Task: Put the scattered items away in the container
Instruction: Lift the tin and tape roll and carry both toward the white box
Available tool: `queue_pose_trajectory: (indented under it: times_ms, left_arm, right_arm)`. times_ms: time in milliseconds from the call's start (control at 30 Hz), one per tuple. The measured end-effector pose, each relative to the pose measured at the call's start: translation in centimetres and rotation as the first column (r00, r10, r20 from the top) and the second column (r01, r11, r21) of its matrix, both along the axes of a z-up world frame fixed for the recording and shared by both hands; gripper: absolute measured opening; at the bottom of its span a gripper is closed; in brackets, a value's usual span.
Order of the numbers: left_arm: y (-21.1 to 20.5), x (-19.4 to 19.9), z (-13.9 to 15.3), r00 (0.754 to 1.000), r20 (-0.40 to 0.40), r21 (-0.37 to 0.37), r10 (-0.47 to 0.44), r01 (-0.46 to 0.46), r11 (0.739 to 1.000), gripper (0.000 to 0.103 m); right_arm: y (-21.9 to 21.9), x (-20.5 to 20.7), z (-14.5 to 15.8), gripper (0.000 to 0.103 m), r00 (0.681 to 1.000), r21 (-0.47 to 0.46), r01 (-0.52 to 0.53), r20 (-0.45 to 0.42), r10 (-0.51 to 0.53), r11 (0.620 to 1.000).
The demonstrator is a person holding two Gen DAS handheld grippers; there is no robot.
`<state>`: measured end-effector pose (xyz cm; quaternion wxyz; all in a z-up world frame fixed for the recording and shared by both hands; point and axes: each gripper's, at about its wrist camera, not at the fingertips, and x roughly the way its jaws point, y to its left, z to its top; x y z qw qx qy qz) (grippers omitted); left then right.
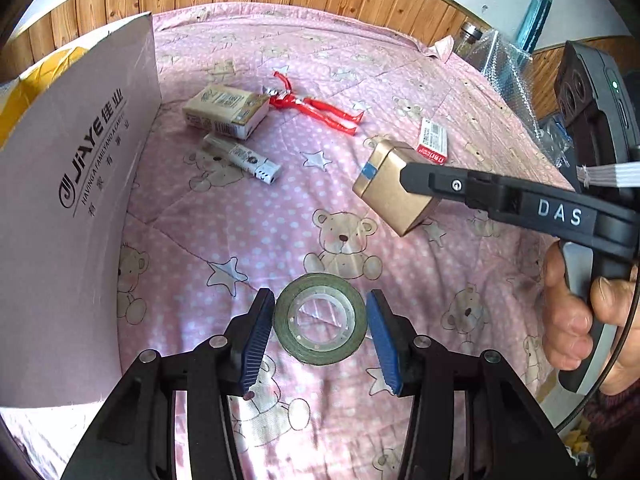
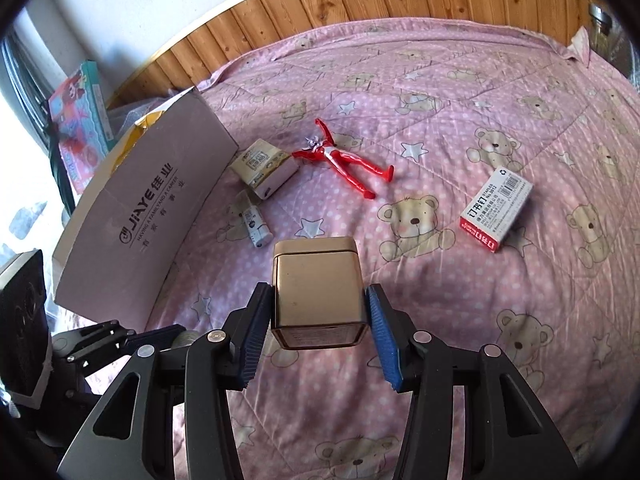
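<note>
Evidently both grasps are under way: the right gripper has its jaws closed on the gold tin, raised off the bed, while the left gripper's jaws bracket the tape roll — barely touching. Next, pinch, then carry both to the cardboard box.

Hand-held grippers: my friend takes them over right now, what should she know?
Left hand-held gripper: pads around the tape roll, apparently closing on it.
Right hand-held gripper: gripping the gold tin, lifted above the quilt.
On the quilt: red toy figure, beige carton, white tube, staples box.
Cardboard box stands on the left; its inside is hidden.
Left: all six items.
</note>
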<state>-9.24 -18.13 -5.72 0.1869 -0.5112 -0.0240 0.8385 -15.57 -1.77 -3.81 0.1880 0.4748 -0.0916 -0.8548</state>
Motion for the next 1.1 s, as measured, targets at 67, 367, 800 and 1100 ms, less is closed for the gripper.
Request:
queue_pose_trajectory:
  times_ms: [67, 367, 800, 1100]
  left_arm:
    - [0.0, 0.2, 0.5, 1.0, -0.01, 0.003, 0.002, -0.002, 1.0, 0.049]
    - [0.0, 2.1, 2.3, 0.999, -0.046, 0.017, -0.004, 0.005, 1.0, 0.049]
    - [-0.5, 4.2, 4.7, 0.994, -0.106, 0.048, 0.003, 0.002, 0.999, 0.049]
    - [-1.1, 5.5, 6.0, 0.991, -0.136, 0.074, 0.014, -0.004, 0.997, 0.049]
  right_arm:
    - [0.2, 0.7, 0.3, 0.051, 1.0, -0.006, 0.006, -0.001, -0.006, 1.0]
    - [0.4, 4.3, 0.6, 0.051, 1.0, -0.004, 0.024, -0.003, -0.024, 1.0]
    - [-0.5, 7.3, 2.8, 0.051, 0.999, 0.003, 0.022, -0.048, -0.022, 1.0]
    - [-1.6, 9.0, 4.5, 0.051, 0.996, 0.01, 0.006, -0.086, -0.006, 1.0]
